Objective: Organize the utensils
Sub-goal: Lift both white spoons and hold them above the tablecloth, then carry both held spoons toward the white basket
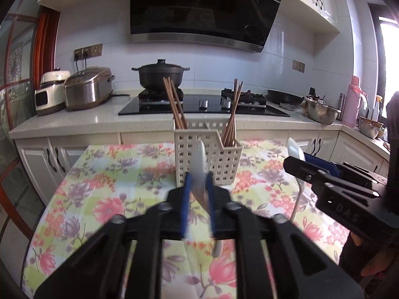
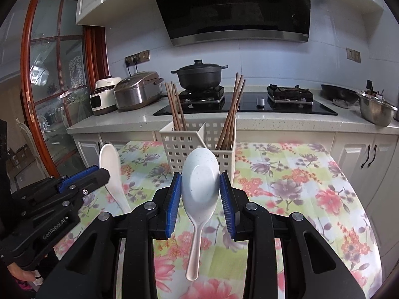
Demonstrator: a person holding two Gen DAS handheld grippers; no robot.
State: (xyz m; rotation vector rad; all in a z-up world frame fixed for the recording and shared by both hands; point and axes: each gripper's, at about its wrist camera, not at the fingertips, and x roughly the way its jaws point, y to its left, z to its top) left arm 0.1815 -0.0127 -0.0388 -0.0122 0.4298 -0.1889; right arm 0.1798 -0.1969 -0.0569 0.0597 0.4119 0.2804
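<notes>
A beige perforated utensil basket (image 1: 219, 157) stands on the floral-cloth table (image 1: 112, 182), with brown chopsticks (image 1: 174, 104) in its left and right compartments. My left gripper (image 1: 198, 186) is shut on a white ceramic spoon (image 1: 199, 167), held edge-on just in front of the basket. My right gripper (image 2: 200, 186) is shut on a pale blue speckled spoon (image 2: 200, 182), bowl up and handle hanging down, in front of the basket (image 2: 179, 144). The left gripper (image 2: 99, 174) with its white spoon (image 2: 111, 167) shows at the left of the right wrist view.
Behind the table runs a kitchen counter (image 1: 74, 119) with a gas hob, a black pot (image 1: 160, 74), rice cookers (image 1: 87, 89) at left and steel bowls (image 1: 321, 112) at right. Both grippers sit side by side over the table's near half.
</notes>
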